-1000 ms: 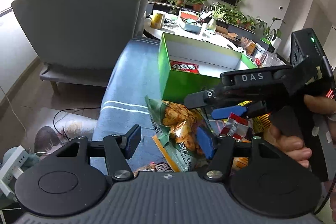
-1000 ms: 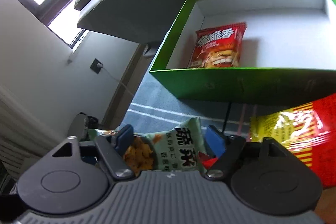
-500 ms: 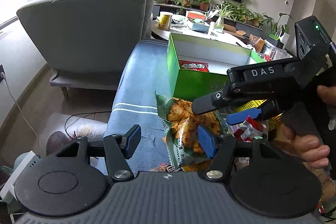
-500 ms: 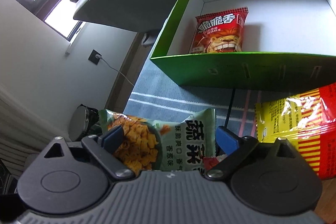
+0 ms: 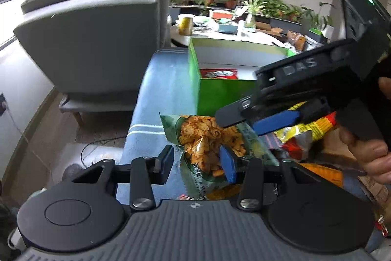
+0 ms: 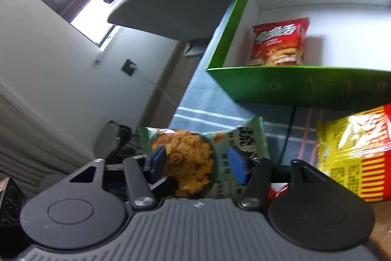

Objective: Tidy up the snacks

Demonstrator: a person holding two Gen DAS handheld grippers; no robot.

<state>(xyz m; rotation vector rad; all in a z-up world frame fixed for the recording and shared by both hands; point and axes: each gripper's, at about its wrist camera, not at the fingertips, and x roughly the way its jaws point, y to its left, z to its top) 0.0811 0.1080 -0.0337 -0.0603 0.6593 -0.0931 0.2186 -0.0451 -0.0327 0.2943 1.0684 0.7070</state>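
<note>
Two hand-held grippers work over one pale green snack bag printed with orange crisps (image 5: 207, 146), which lies on the blue striped cloth surface (image 5: 156, 94) near its front edge. The left gripper (image 5: 198, 163) is closing, its blue pads standing either side of the bag's near end with a narrowing gap; the left pad looks clear of the foil, and whether the right one touches cannot be told. The right gripper (image 6: 196, 162), gripped by a person's hand (image 5: 366, 151), is also closing, with the same green bag between its blue fingers (image 6: 235, 164), and no firm pinch is visible. Just beside the green bag, toward the surface's right side, lies a yellow and red striped crinkled snack bag (image 6: 354, 153). Farther along the surface stands an open green cardboard box with a white inside (image 6: 268, 82), and a red snack packet with a lion picture (image 6: 278, 43) lies inside it near the front left corner. Beyond the box, off the surface's left edge, stands a grey upholstered armchair (image 5: 97, 40).
</note>
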